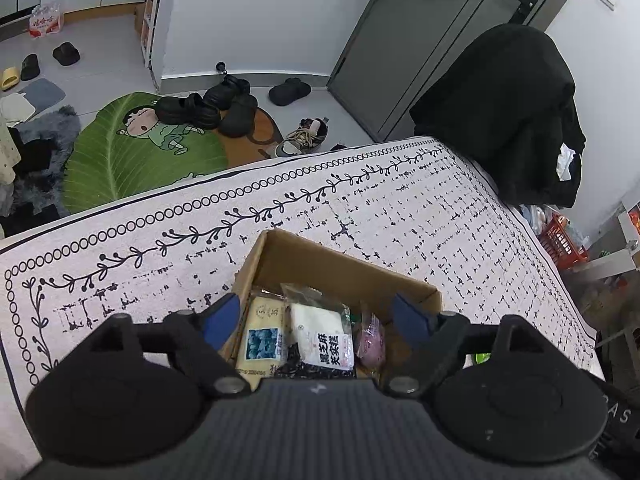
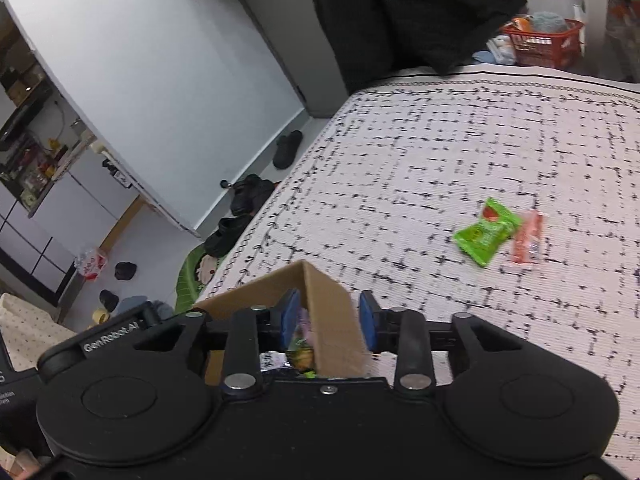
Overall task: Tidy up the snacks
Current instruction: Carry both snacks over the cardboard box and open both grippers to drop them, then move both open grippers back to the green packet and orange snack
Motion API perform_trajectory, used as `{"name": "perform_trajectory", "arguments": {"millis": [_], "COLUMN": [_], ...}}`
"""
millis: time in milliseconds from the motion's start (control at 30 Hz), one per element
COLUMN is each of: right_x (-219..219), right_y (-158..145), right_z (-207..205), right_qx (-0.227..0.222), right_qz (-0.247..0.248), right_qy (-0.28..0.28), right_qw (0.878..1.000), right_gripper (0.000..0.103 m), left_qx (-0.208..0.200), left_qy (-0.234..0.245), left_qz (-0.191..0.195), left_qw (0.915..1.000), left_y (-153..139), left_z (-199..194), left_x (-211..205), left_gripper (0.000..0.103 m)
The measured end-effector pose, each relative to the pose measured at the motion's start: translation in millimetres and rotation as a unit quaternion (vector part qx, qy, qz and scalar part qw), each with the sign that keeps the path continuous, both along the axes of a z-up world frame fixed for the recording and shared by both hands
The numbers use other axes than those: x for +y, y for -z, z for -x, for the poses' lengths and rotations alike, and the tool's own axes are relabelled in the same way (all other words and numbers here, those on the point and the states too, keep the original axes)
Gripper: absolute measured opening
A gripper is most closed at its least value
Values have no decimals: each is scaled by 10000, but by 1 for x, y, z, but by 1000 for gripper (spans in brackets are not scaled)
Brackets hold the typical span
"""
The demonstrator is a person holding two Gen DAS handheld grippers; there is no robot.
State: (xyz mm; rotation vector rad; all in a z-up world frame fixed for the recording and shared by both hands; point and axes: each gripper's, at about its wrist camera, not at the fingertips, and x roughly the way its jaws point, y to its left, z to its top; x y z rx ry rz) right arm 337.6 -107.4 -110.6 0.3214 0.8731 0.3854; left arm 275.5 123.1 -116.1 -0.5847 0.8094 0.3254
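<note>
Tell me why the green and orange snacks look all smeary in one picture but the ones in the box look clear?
Right wrist view: motion blur smears the green packet, the orange packet and the tablecloth print. Left wrist view: sharp, so the white packet in the cardboard box shows readable lettering. Both views: the fisheye lens bends straight edges, and the lighting is soft and even, with no glare.

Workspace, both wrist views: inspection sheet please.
Surface: white cloth with black stitch pattern.
Job's things: open brown cardboard box holding a white black-lettered packet, a cream packet with blue picture and a pink packet; green snack packet and orange packet lie loose on the cloth.
Clutter: nothing seen.
Grippers: left gripper open above the box; right gripper open, straddling the box wall.
Cables: nothing seen.
Surroundings: black shoes, green leaf-shaped mat, red basket.
</note>
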Motion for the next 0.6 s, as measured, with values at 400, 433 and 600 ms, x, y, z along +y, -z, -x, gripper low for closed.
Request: {"name": "perform_trajectory", "arguments": {"millis": [400, 433, 600], "right_x": [-45, -50, -71], "right_y": [8, 9, 14], "right_z": [0, -2, -6], "right_qx": [42, 54, 83], "right_qz": [-3, -16, -92], "right_qy": [292, 323, 454], "right_qw": [9996, 9995, 9989], "right_gripper": [58, 58, 58], "left_qx": [-20, -24, -33], "left_qy": [484, 523, 718], "left_qz": [-336, -330, -399], "left_qw": [9983, 9981, 9966], "left_y": [-11, -12, -15], "left_z": [-9, -10, -15], "left_x": [-35, -38, -54], "left_gripper": [91, 91, 91]}}
